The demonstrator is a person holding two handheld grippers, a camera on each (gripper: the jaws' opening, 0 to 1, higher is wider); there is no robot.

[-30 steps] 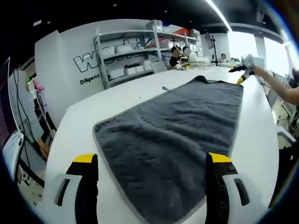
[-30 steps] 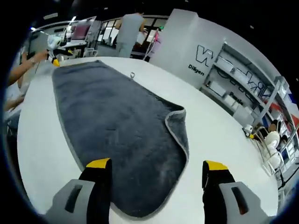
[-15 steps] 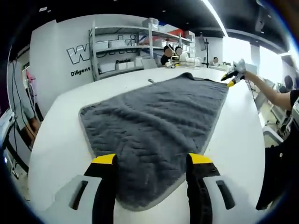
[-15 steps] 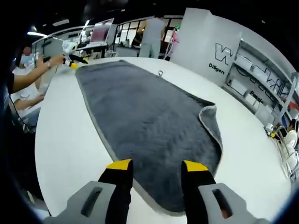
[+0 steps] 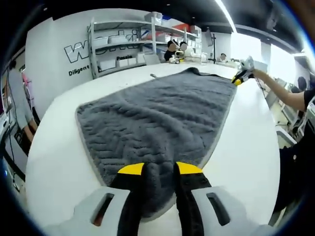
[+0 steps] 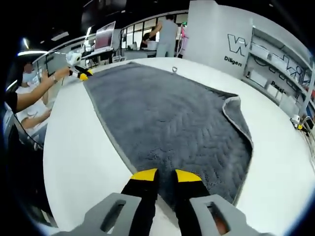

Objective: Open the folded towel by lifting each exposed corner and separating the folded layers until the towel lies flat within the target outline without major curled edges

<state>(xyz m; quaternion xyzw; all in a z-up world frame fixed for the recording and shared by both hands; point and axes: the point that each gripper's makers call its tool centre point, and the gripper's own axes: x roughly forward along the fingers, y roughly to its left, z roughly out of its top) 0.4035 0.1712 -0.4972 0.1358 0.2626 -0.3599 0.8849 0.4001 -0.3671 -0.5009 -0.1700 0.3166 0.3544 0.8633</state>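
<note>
Material: grey terry towel (image 5: 162,113) spread on the white table (image 5: 54,162), long axis running directly away from each gripper toward the other.
Left gripper (image 5: 160,169): jaws nearly closed, pinching the near short edge of the towel.
Right gripper (image 6: 161,176): jaws nearly closed on the opposite short edge, close to the long border.
Folded corner (image 6: 235,105): curled over, lying right of the right gripper and nearer it than the left.
Coming move, judged: pull apart along the long axis, then flatten that corner.
</note>
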